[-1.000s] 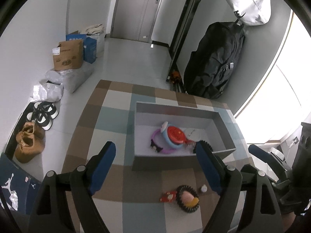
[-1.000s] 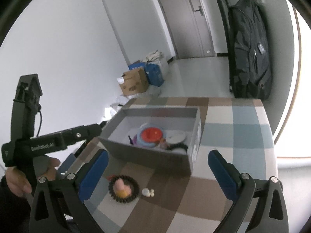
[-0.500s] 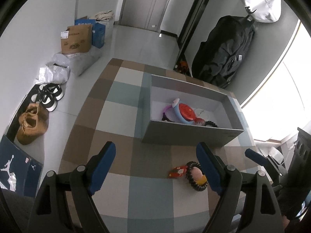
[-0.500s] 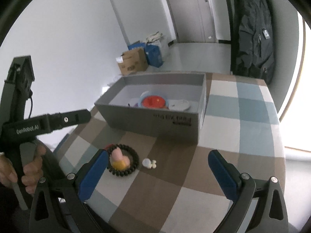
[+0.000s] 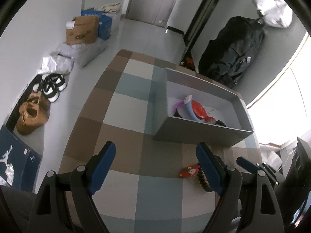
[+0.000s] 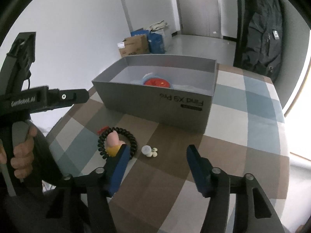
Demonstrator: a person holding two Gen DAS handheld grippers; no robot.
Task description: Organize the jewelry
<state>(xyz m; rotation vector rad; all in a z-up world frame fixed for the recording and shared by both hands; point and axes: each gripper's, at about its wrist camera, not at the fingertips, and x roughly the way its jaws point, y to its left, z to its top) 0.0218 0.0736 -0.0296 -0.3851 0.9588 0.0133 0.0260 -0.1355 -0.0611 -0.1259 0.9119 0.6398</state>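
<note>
A grey box (image 5: 198,134) stands on the checked table with a red-and-blue round piece (image 5: 197,111) and a purple ring inside. In front of it lie a black bead bracelet (image 6: 118,143) around a pink-and-yellow charm, a small white flower piece (image 6: 149,151) and a red trinket (image 5: 189,171). My right gripper (image 6: 157,148) hovers low over these. Its jaws are closing; the white piece sits just ahead between them, untouched. The left finger overlaps the bracelet's edge. My left gripper (image 5: 155,147) is open and empty over bare cloth, its right finger hiding part of the bracelet (image 5: 202,178).
The box (image 6: 155,103) blocks the far side of the table. A hand (image 6: 21,155) holds the left gripper's handle at the table's left edge. On the floor are shoes (image 5: 33,114), cardboard boxes (image 5: 82,30) and a black backpack (image 5: 233,56).
The right gripper's jaws have narrowed from wide open. Both grippers have sunk toward the table and tipped, and the bracelet and white piece now sit close to the right fingertips.
</note>
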